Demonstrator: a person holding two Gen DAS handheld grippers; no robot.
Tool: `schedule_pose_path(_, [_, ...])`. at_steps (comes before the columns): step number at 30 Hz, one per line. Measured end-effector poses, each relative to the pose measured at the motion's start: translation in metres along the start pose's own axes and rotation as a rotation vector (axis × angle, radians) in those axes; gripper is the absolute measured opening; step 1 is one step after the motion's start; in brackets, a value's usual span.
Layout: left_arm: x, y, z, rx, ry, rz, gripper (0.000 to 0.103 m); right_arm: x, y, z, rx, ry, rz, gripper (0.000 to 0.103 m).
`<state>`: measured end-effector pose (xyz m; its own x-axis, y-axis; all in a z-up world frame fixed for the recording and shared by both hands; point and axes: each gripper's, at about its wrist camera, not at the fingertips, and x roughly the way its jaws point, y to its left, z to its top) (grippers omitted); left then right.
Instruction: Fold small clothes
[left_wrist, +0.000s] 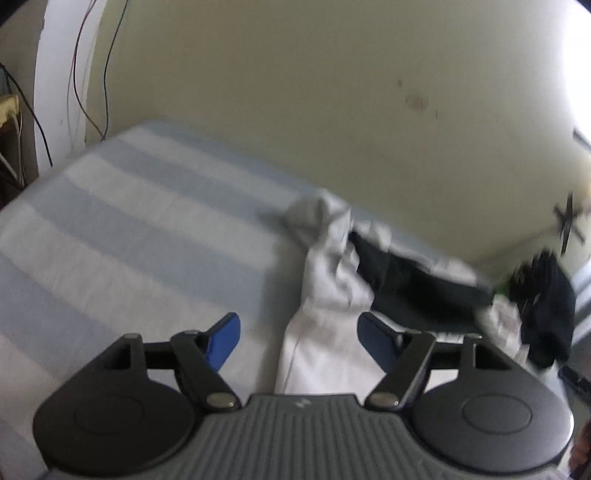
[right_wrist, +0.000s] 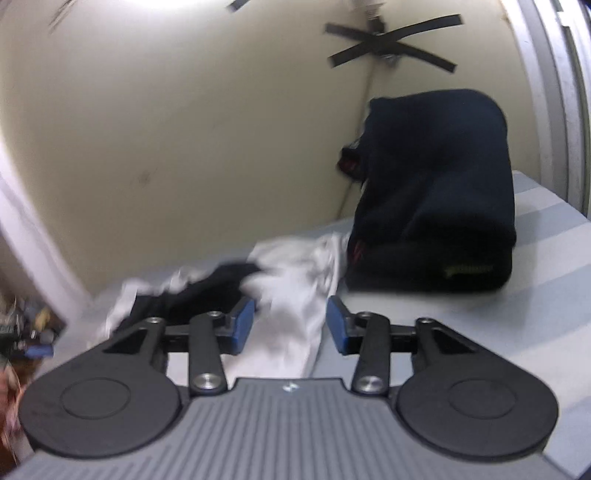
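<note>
Both wrist views, blurred. The left gripper (left_wrist: 297, 332) stands wide apart and the right gripper (right_wrist: 291, 325) about half apart; neither pinches cloth. The white garment (left_wrist: 325, 332) lies rumpled on the striped bed (left_wrist: 122, 229), partly over a dark garment (left_wrist: 406, 284), with a dark pile (right_wrist: 436, 192) near the wall. Risks: closing now could catch both layers together, or only a loose wrinkle, dragging the heap instead of spreading one piece flat.

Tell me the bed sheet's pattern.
Broad pale blue and white stripes on the bed sheet, clearest in left wrist view.
</note>
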<state>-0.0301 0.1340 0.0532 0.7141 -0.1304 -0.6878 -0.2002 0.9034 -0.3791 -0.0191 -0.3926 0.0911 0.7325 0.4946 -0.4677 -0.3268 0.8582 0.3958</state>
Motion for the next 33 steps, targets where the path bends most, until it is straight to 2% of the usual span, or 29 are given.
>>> schedule_pose_path(2, [0.005, 0.001, -0.014, 0.029, 0.036, -0.007, 0.073, -0.004, 0.003, -0.019, -0.047, 0.043, -0.013, 0.061])
schedule_pose_path(5, [0.014, -0.007, -0.030, 0.082, 0.077, -0.019, 0.069, -0.009, 0.012, -0.045, -0.063, 0.093, 0.002, 0.062])
schedule_pose_path(7, [0.016, -0.021, -0.039, 0.150, 0.077, -0.008, 0.067, -0.012, 0.025, -0.055, -0.066, 0.096, 0.025, 0.066])
schedule_pose_path(9, [0.020, -0.027, -0.045, 0.216, 0.079, 0.019, 0.048, -0.012, 0.036, -0.069, -0.109, 0.113, 0.028, 0.065])
schedule_pose_path(10, [0.025, -0.031, -0.049, 0.253, 0.097, 0.037, 0.018, -0.008, 0.043, -0.074, -0.154, 0.137, -0.003, 0.033])
schedule_pose_path(11, [0.028, -0.033, -0.050, 0.273, 0.113, 0.048, 0.004, -0.007, 0.048, -0.077, -0.184, 0.157, -0.036, 0.009])
schedule_pose_path(14, [0.023, -0.029, -0.051, 0.283, 0.084, 0.070, 0.004, -0.034, 0.032, -0.072, -0.128, 0.087, -0.078, 0.006])
schedule_pose_path(16, [0.017, -0.021, -0.045, 0.253, 0.063, 0.089, 0.004, -0.056, 0.016, -0.068, -0.085, 0.056, -0.130, 0.006])
schedule_pose_path(18, [0.018, -0.011, -0.042, 0.214, 0.091, 0.068, 0.005, -0.062, 0.004, -0.075, -0.039, 0.120, -0.136, 0.008])
schedule_pose_path(19, [0.019, -0.010, -0.043, 0.217, 0.100, 0.074, 0.009, -0.060, 0.003, -0.081, -0.065, 0.174, -0.161, 0.010])
schedule_pose_path(20, [0.020, -0.012, -0.045, 0.233, 0.106, 0.083, 0.013, -0.059, 0.006, -0.084, -0.107, 0.197, -0.184, 0.020])
schedule_pose_path(21, [0.017, -0.015, -0.048, 0.256, 0.101, 0.094, 0.015, -0.062, 0.010, -0.084, -0.140, 0.177, -0.206, 0.029])
schedule_pose_path(22, [0.013, -0.018, -0.050, 0.280, 0.088, 0.101, 0.022, -0.068, 0.015, -0.081, -0.159, 0.138, -0.224, 0.042])
schedule_pose_path(23, [0.007, -0.022, -0.050, 0.299, 0.064, 0.108, 0.027, -0.072, 0.021, -0.075, -0.175, 0.091, -0.220, 0.044])
schedule_pose_path(25, [-0.001, -0.030, -0.044, 0.319, 0.013, 0.105, 0.030, -0.074, 0.039, -0.061, -0.217, 0.028, -0.152, 0.044])
schedule_pose_path(27, [-0.006, -0.041, -0.032, 0.327, -0.031, 0.079, 0.043, -0.059, 0.065, -0.049, -0.288, 0.013, -0.065, 0.045])
schedule_pose_path(28, [-0.004, -0.048, -0.027, 0.332, -0.039, 0.069, 0.057, -0.048, 0.079, -0.045, -0.326, 0.017, -0.029, 0.049])
schedule_pose_path(29, [-0.001, -0.057, -0.023, 0.344, -0.043, 0.056, 0.065, -0.033, 0.093, -0.043, -0.360, 0.023, 0.004, 0.056])
schedule_pose_path(32, [0.022, -0.080, -0.016, 0.400, 0.010, 0.028, 0.065, 0.017, 0.129, -0.041, -0.465, 0.062, 0.102, 0.076])
schedule_pose_path(33, [0.034, -0.087, -0.016, 0.420, 0.039, 0.035, 0.063, 0.032, 0.136, -0.041, -0.492, 0.087, 0.113, 0.077])
